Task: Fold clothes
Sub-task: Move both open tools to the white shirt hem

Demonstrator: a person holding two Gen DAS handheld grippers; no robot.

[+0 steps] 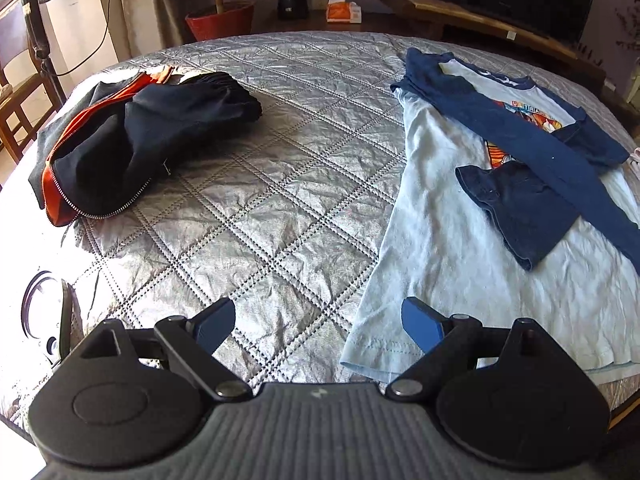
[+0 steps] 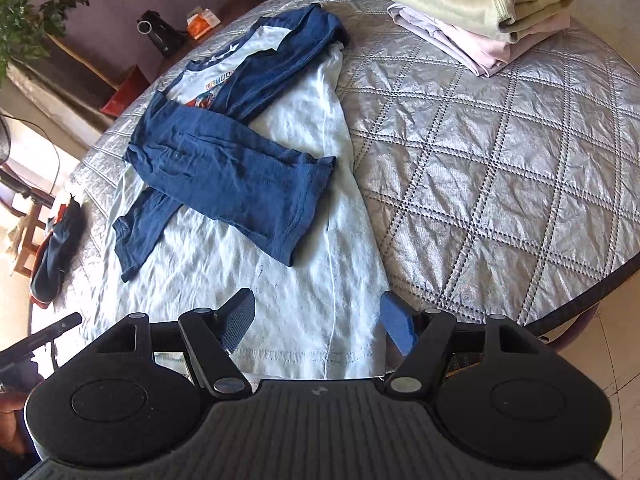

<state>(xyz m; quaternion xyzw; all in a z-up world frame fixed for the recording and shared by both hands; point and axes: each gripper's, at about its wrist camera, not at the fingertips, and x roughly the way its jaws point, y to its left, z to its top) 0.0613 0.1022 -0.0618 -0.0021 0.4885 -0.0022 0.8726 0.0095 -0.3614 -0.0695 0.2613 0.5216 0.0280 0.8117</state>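
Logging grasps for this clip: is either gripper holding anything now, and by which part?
Nothing is held. The left gripper and right gripper are both open above the shirt's hem.

Each gripper is built from matte black linkage arms joined by silver pivot screws over a ribbed grey housing. The left gripper [image 1: 319, 330] and right gripper [image 2: 319, 322] are tipped with blue pads.

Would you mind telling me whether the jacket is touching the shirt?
Apart. The left wrist view shows bare quilt between the jacket and the shirt.
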